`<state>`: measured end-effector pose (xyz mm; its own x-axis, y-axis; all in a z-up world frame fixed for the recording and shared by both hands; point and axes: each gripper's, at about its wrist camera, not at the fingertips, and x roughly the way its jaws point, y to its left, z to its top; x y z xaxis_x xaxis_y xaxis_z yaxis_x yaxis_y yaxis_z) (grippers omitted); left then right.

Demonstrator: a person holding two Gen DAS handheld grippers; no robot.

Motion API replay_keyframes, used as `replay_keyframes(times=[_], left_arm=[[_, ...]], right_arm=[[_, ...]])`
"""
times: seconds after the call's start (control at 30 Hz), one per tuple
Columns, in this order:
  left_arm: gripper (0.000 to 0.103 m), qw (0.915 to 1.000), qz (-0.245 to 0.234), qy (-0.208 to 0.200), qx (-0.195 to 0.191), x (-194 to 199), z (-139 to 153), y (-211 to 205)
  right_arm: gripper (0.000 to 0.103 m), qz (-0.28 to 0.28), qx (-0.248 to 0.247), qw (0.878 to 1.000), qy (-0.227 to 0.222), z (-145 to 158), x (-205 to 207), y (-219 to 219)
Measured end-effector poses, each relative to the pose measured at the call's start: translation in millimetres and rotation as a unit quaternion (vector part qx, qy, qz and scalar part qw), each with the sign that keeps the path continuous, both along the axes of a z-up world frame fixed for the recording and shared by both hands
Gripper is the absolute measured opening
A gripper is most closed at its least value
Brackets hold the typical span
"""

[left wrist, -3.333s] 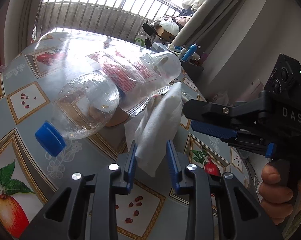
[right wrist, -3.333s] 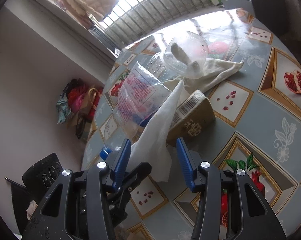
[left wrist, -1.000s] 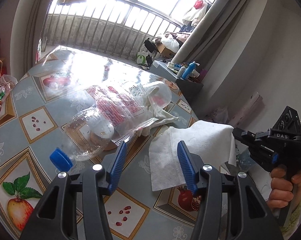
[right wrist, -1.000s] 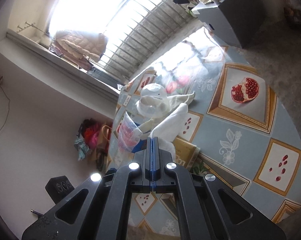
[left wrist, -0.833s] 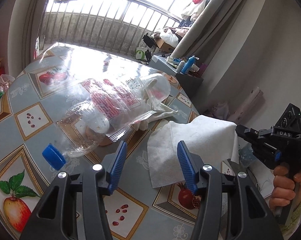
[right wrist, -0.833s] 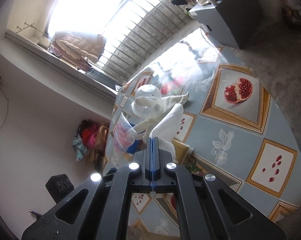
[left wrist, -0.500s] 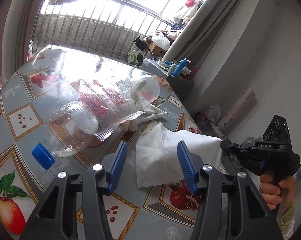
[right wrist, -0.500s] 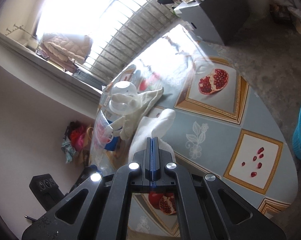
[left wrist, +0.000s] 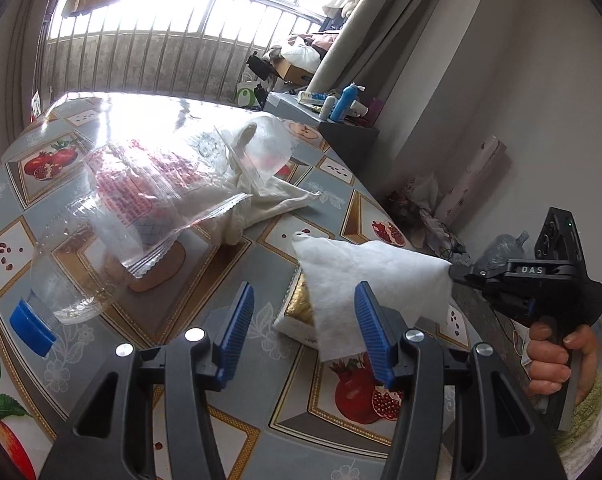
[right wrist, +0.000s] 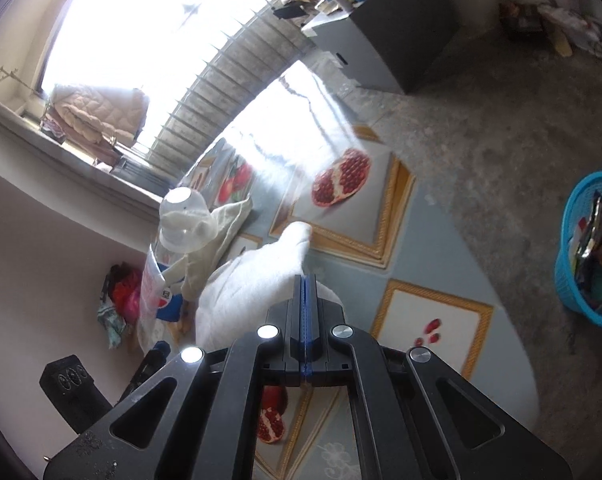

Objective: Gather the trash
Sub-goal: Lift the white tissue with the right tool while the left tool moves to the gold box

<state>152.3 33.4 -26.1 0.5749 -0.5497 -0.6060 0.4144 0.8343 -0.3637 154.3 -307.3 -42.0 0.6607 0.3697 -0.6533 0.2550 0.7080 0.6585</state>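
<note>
A white tissue hangs above the table's right edge, one corner pinched in my right gripper, which is shut on it. In the right wrist view the tissue drapes left from the closed right gripper. My left gripper stands open over the table with nothing between its blue pads; the tissue hangs just beyond the right pad. A clear bottle with a blue cap lies at the left. On it rests a clear printed bag. A small gold-and-white carton lies under the tissue.
A cream cloth and a clear plastic cup lie mid-table. A blue basket holding wrappers stands on the floor, right of the round table. A grey cabinet with bottles stands behind. A hand holds the right gripper's handle.
The right gripper has carried the tissue rightward and lower toward the table's edge. The blue basket has come into the right wrist view. The left gripper has sunk slightly, still open.
</note>
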Motion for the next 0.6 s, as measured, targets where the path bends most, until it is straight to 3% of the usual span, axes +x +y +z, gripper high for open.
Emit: replay_keyframes(times=[0.17,0.47,0.6], left_arm=[[0.051,0.9999,-0.007,0.007,-0.001,4.5,-4.1,-9.7],[0.051,0.9992,-0.025,0.012,0.03,7.6,-7.5,-31.0],[0.062,0.9977,-0.034,0.022,0.055,14.9,-17.7,-47.5]], right_arm=[[0.0,-0.022,0.035,0.999,-0.005,-3.3,-17.4,-25.7],[0.0,-0.05,0.023,0.998,-0.036,18.5,-31.8,-38.7],[0.0,-0.011,0.027,0.999,-0.036,20.2,-19.4,-15.1]])
